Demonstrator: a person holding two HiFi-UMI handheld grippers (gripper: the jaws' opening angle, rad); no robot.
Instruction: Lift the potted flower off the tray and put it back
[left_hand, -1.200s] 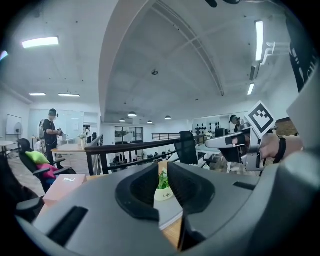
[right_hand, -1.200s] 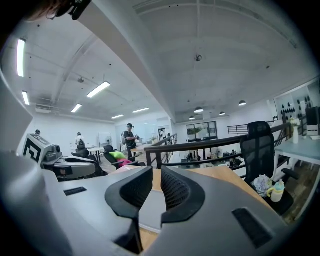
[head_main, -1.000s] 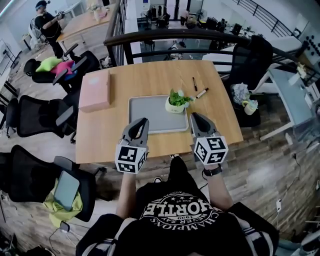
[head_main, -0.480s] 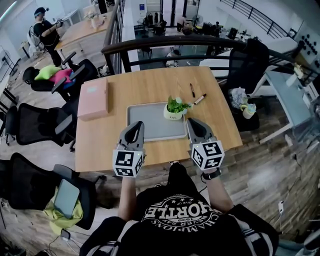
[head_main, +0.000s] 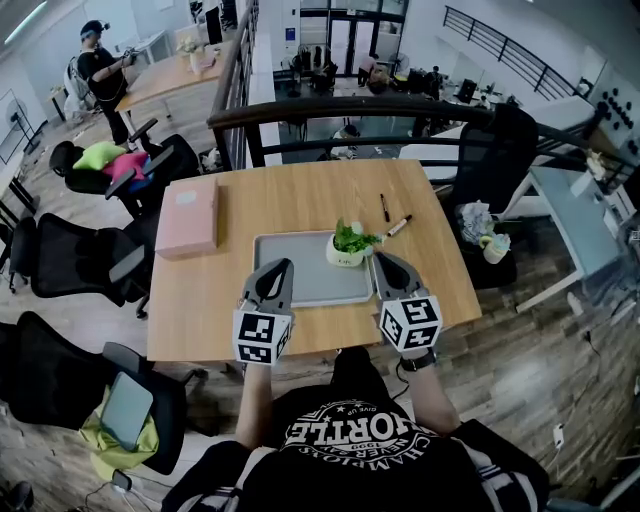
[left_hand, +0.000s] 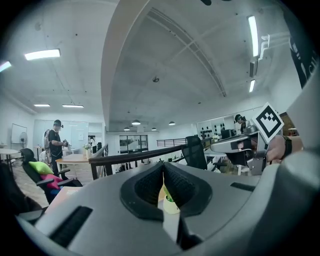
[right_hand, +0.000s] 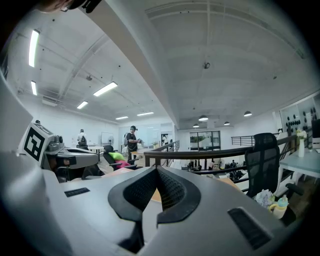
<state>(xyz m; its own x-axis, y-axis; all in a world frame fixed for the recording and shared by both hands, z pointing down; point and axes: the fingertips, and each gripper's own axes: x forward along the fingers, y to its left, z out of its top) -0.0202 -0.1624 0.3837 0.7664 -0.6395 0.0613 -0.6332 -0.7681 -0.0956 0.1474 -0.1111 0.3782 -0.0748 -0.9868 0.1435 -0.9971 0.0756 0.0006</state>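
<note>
At centre frame, potted flower (head_main: 346, 248) sits upright on tray (head_main: 295, 272), in its upper-right corner by the rim. Since a sec ago both grippers crept fwd a bit; pot unmoved. Left gripper (head_main: 280, 264) & right gripper (head_main: 381, 258) both closed tight, empty, which fits pre-lift or already put back. Bare tray lies left of pot; pens (head_main: 392, 215) just beyond, upper right.

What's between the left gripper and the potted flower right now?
Only bare tray. In the head view the left gripper shows over the tray's near left part, and empty grey surface runs from there to the potted flower.
</note>
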